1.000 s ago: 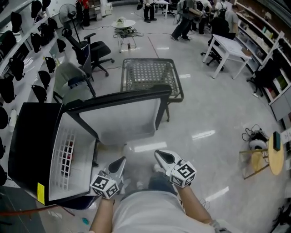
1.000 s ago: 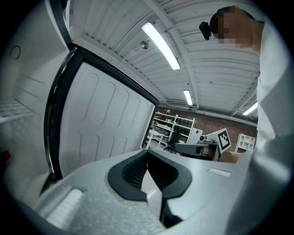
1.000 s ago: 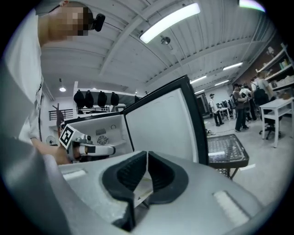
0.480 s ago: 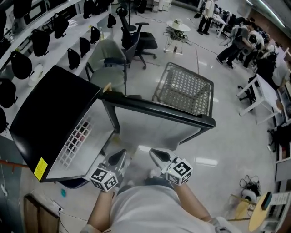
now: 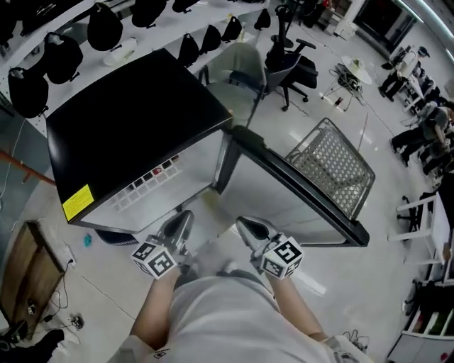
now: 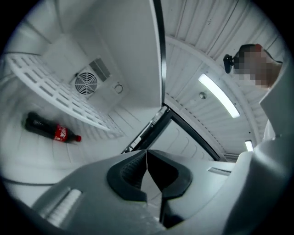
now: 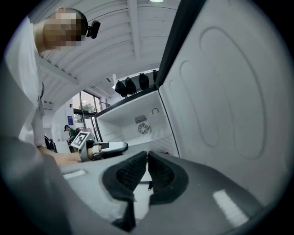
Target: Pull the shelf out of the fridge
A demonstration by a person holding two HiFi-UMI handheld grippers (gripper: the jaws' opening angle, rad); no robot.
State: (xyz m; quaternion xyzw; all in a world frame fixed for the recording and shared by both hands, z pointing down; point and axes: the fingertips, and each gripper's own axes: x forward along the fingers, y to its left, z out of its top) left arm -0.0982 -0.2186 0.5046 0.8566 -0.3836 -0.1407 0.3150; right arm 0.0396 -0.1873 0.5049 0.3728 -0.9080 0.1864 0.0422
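The small black fridge [image 5: 135, 127] stands with its door [image 5: 298, 188] swung open to the right. Its white slotted shelf [image 6: 55, 94] sits inside below the rear fan, and its front edge [image 5: 145, 186] shows in the head view. A cola bottle [image 6: 51, 131] lies on the fridge floor under the shelf. My left gripper [image 5: 179, 225] is shut and empty, held in front of the opening, well short of the shelf. My right gripper [image 5: 248, 228] is shut too, beside the door's inner panel [image 7: 229, 92]. The right gripper view shows the left gripper [image 7: 108, 148] before the fridge interior.
A wire mesh cart [image 5: 333, 159] stands behind the open door. Office chairs [image 5: 291, 64] and a wall shelf with black bags [image 5: 106, 21] lie beyond the fridge. A wooden board [image 5: 25, 273] and cables lie on the floor at the left. People stand at the far right.
The head view has swung left, so the fridge now sits upper left and its door points right. Both grippers stay shut and low before the opening.
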